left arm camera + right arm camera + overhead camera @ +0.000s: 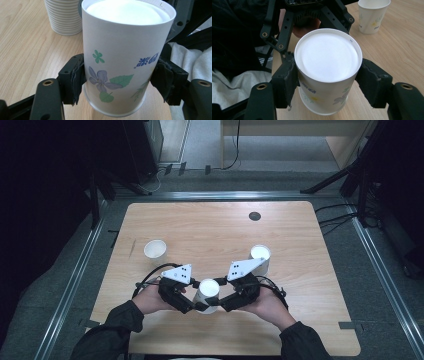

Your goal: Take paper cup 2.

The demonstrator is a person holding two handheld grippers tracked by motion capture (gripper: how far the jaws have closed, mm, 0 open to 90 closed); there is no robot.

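**Upside-down cup caught from both sides**

Held now: flowered paper cup (208, 292), bottom up, near the front edge of the table (210, 227), pinched by left gripper (120, 75) and right gripper (327, 80), pads pressed on its sides. Still waiting: stack of cups (260, 257) and single open cup (155, 250) farther back. Probably just starting; pulling apart or moving still to come.

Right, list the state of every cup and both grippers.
held cup: clamped between both grippers, flat base up, it seems.
left gripper: shut on the held cup, pads pressing its sides.
right gripper: shut on the held cup from the opposite side.
single cup: upright, mouth open, standing free on the table.
cup stack: nested, standing on the table, untouched.
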